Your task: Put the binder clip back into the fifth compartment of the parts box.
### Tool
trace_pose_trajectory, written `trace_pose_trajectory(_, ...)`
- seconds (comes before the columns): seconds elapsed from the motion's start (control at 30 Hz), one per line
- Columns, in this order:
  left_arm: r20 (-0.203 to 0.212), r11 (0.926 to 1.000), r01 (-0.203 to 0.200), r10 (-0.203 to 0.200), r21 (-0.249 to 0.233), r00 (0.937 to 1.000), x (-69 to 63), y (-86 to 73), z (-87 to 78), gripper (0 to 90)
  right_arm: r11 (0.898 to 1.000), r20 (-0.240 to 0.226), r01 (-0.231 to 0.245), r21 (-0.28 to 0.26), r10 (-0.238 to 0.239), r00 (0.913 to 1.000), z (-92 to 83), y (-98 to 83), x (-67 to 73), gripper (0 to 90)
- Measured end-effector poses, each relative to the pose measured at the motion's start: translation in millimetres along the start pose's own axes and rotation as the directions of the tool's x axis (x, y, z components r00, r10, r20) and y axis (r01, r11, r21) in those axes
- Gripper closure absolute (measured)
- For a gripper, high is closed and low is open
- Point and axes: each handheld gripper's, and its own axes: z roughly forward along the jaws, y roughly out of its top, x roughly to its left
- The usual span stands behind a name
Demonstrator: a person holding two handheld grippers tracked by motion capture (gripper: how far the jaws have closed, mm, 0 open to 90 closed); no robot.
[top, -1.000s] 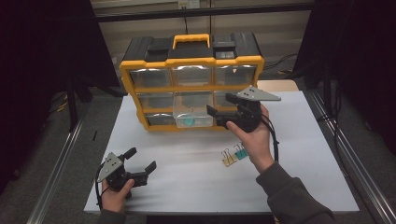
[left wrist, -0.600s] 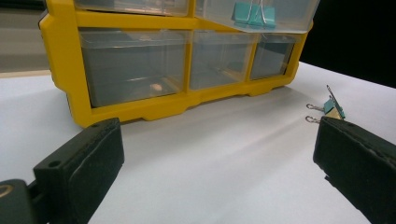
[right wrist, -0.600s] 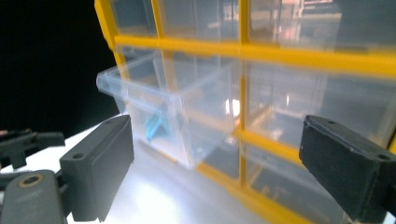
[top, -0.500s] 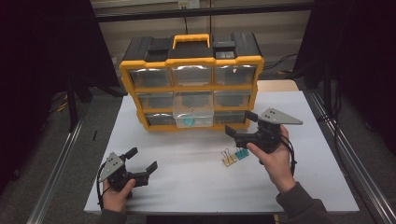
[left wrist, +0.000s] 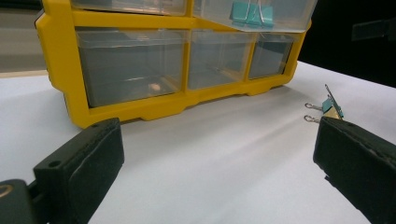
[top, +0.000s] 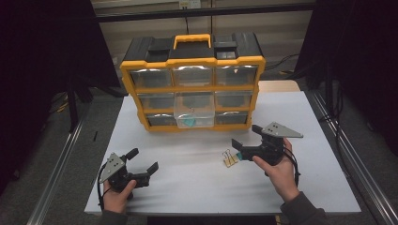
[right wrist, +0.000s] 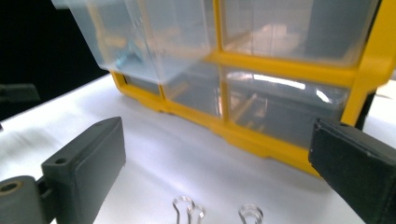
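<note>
**Reaching for the loose binder clips**

Resting at the table's (top: 197, 187) near-left corner, the left gripper (top: 143, 165) holds nothing, jaws spread wide. Behind stands the yellow drawer cabinet (top: 192, 89), its middle drawer (top: 194, 116) pulled out with 1 teal clip (left wrist: 252, 13) inside. Right of centre lie the binder clips (top: 229, 158), just beside the right gripper (top: 245, 138), whose jaws also gape, empty. Likely light, stiff and slick; pinching across the folded body should hold better than the springy wire loops (right wrist: 189, 208).
</note>
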Motion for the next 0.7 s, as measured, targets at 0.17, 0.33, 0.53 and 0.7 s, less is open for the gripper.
trace_pose_trajectory(0.17,0.004,1.0000,0.003,-0.003,-0.002,1.0000,0.2,-0.2,0.2,1.9,0.999,0.016,-0.012,0.044,0.011,0.9998,2.2,-9.3,-4.0,7.8)
trace_pose_trajectory(0.33,0.007,1.0000,-0.004,0.004,0.003,1.0000,0.7,-0.2,-0.1,1.9,0.994,0.027,-0.034,0.099,0.031,0.9991,3.5,-16.5,-9.7,15.7)
trace_pose_trajectory(0.53,0.010,1.0000,-0.002,0.002,0.003,1.0000,0.5,-0.3,0.2,1.9,0.984,0.045,-0.056,0.171,0.049,0.9978,6.8,-28.1,-18.0,24.6)
trace_pose_trajectory(0.7,0.017,1.0000,0.004,-0.004,0.002,0.9999,0.0,-0.3,0.7,1.9,0.971,0.051,-0.061,0.230,0.051,0.9974,11.9,-37.0,-20.5,30.3)
